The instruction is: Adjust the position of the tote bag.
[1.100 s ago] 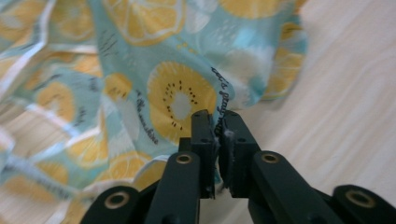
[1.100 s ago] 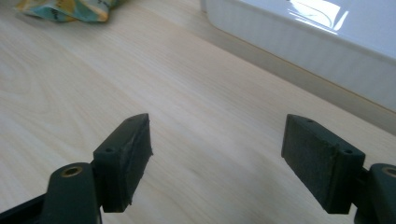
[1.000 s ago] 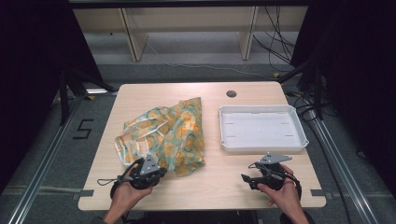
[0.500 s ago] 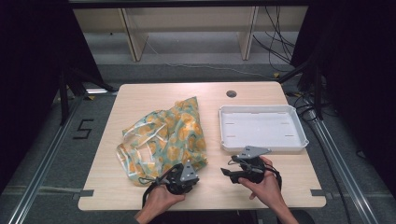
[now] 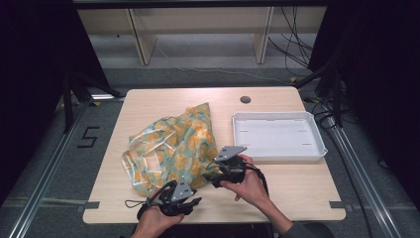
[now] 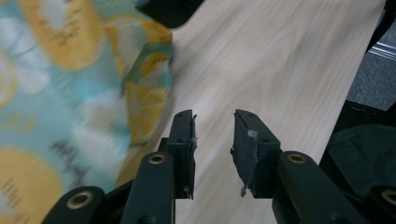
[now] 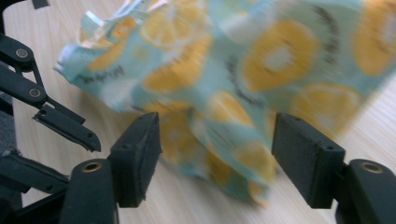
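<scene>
Crumpled lemon-print cloth (image 5: 173, 146) on the wooden table (image 5: 297, 193), left of the white tray (image 5: 278, 136). Right gripper (image 7: 215, 161) spread wide, hem between its pads, unpinched. Left gripper (image 6: 214, 137) just beside the cloth, having just parted, nothing between.

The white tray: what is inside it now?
The tray holds nothing that the high view shows: only its bare white floor with a few short slots. The cloth lies apart, to its left on the table. Nothing covers the tray's inside.
</scene>
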